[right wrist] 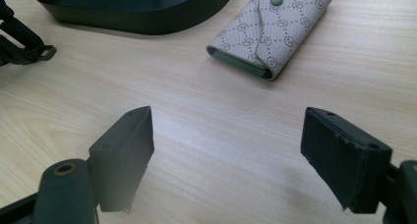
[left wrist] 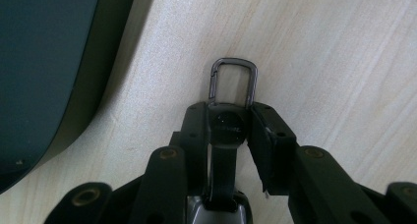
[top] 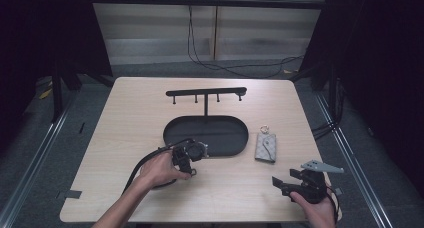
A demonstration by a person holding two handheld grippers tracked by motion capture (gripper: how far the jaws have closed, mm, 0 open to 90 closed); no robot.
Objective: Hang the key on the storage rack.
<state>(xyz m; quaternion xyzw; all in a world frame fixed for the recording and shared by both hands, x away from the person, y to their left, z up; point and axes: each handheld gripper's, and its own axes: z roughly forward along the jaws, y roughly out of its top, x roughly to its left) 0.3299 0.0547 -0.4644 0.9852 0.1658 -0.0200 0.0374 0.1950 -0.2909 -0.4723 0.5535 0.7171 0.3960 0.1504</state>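
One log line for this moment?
left tool: shut on black strap's metal clip | right tool: open, idle | grey patterned key pouch: on table

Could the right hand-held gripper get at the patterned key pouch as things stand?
Probably yes: the right hand-held gripper stands open with bare table between it and the key pouch, which lies flat beside the black tray.

No readable words, nos. or brand names anywhere. Only a repeating round monogram print on the key pouch nr the table's right edge, too small to read.
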